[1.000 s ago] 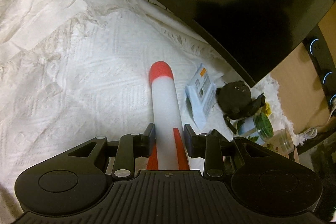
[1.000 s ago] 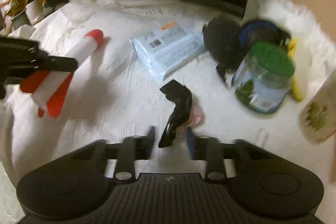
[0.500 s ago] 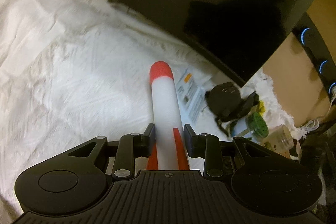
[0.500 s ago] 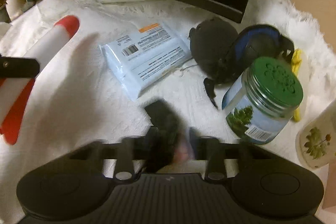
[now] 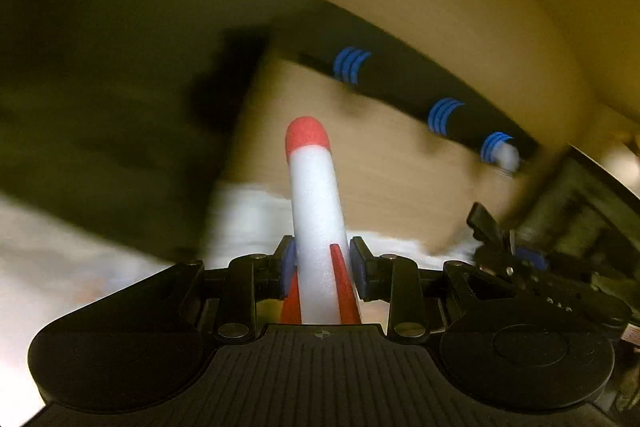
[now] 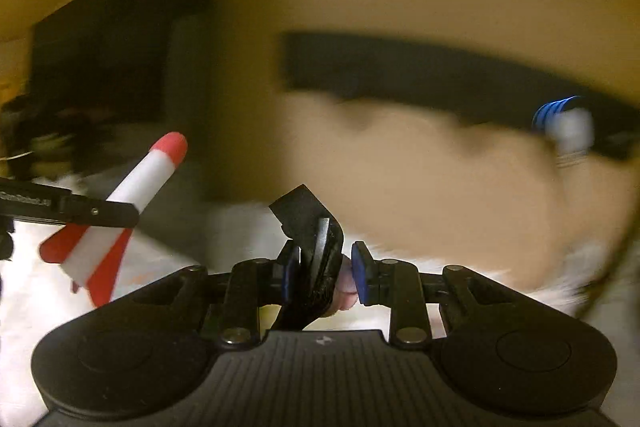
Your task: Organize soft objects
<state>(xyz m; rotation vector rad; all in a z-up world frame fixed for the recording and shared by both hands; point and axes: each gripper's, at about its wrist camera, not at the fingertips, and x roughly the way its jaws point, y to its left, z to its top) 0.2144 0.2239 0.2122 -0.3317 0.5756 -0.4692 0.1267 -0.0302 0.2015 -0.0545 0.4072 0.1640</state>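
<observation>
Between the two pads of the left claw (image 5: 322,263) sits a foam rocket (image 5: 314,215). The claw is closed on its white body, and the red tip points up and away. Its red fins poke out below the pads. Up above a white cloth (image 6: 24,303), the rocket hangs in the air, seen from the side in the right view.

The right claw (image 6: 325,273) is closed on a black thing (image 6: 314,259) with a pink bit beside it. I cannot tell what it is.

Behind both claws is a long black bar (image 5: 420,91) with blue lights. Everything far off is blurry.
</observation>
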